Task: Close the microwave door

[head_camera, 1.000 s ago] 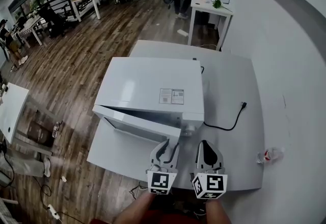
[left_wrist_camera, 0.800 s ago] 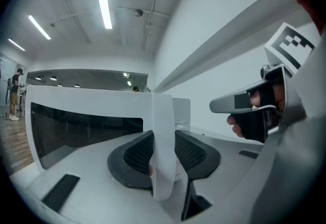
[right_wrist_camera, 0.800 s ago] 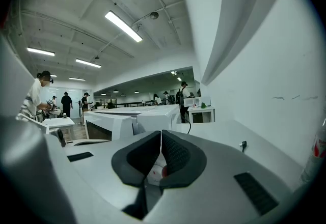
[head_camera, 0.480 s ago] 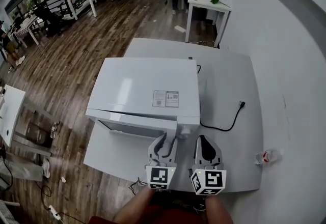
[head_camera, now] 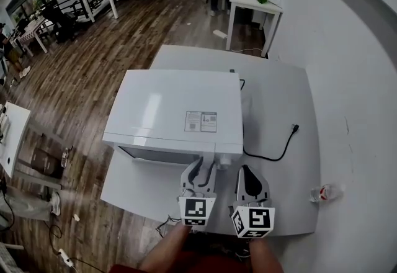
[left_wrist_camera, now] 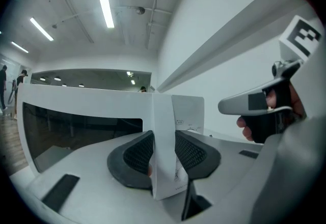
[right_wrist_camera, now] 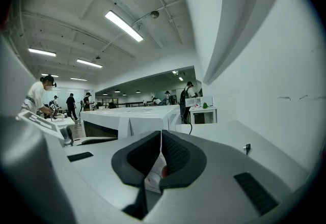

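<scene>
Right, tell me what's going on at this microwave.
A person is working a white microwave on a white table with two handheld grippers. The left gripper is clamped on the free edge of the microwave door, which looks all but shut against the body; whether it has latched cannot be told. The right gripper hangs just beside it over the table, jaws together.

White table (head_camera: 280,95), microwave (head_camera: 167,110) on it, black cord (head_camera: 273,156) alongside
</scene>
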Available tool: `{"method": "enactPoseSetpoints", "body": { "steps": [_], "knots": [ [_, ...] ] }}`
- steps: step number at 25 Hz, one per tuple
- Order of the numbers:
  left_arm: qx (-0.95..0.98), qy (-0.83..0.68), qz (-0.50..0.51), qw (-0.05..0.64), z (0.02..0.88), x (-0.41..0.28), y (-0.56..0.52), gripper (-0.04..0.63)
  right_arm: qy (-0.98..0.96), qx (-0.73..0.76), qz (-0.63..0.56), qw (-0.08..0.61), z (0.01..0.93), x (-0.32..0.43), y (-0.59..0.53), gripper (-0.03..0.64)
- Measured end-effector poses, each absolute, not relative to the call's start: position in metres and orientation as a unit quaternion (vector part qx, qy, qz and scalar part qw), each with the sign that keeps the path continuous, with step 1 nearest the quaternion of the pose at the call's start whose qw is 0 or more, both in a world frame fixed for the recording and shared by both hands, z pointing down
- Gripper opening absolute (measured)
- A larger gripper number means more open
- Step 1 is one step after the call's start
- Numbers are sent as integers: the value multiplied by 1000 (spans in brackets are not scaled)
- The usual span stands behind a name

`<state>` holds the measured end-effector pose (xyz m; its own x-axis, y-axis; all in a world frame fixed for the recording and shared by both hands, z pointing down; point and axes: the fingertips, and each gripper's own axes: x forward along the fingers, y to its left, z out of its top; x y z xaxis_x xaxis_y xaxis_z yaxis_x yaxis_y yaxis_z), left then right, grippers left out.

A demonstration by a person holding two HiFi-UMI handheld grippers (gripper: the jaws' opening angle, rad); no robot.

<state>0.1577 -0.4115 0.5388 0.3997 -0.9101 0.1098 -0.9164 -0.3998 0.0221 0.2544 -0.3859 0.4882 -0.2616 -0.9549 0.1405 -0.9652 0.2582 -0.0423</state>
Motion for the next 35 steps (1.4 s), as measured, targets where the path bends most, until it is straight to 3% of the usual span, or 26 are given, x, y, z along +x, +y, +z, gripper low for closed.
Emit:
{"method": "enactPoseSetpoints", "body": {
  "steps": [15,35],
  "knots": [
    [831,-551,69,28,538,152,-396,144,-790,611,46,28,462,261,-369,29],
    [828,-559,1,-32,362,150,-378,116,-824,564,-27,-41,347,275,-368,29]
  ]
}}
